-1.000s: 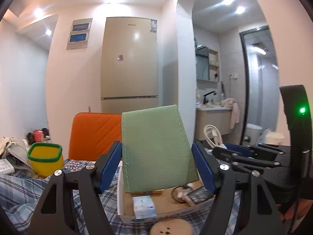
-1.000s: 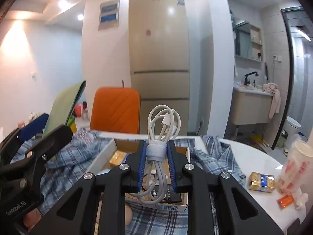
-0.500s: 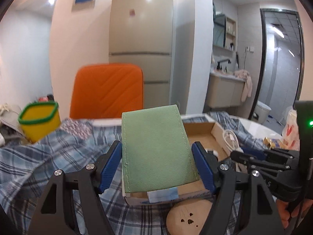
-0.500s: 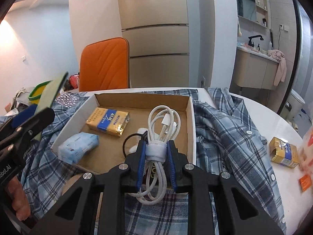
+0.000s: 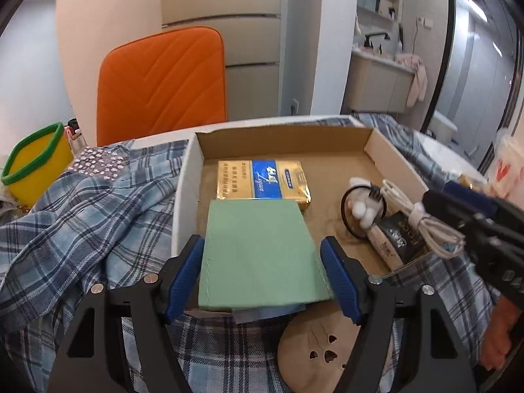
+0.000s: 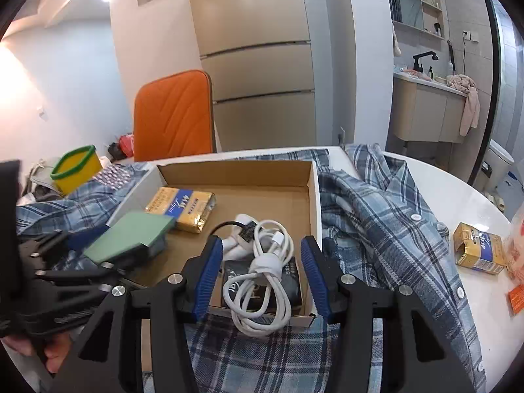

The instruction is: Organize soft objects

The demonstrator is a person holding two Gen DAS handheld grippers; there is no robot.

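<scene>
My left gripper (image 5: 262, 258) is shut on a flat green pad (image 5: 262, 255) and holds it low over the near left part of the cardboard box (image 5: 281, 137), on top of a blue tissue pack (image 5: 271, 312). The pad also shows in the right wrist view (image 6: 131, 235). My right gripper (image 6: 262, 275) is open. The coiled white cable (image 6: 265, 271) lies between its fingers, draped over a black packet (image 6: 239, 281) and the box's near wall. A gold and blue packet (image 5: 262, 180) lies at the back of the box.
A blue plaid shirt (image 6: 376, 216) covers the white table (image 6: 458, 196) around the box. A round wooden coaster (image 5: 314, 353) lies in front. A yellow cup (image 5: 32, 163) stands left, an orange chair (image 5: 160, 78) behind, a second gold packet (image 6: 478, 249) right.
My right gripper has opened and let go of the white cable, which now rests on the box's near edge. My left gripper has lowered the green pad into the box.
</scene>
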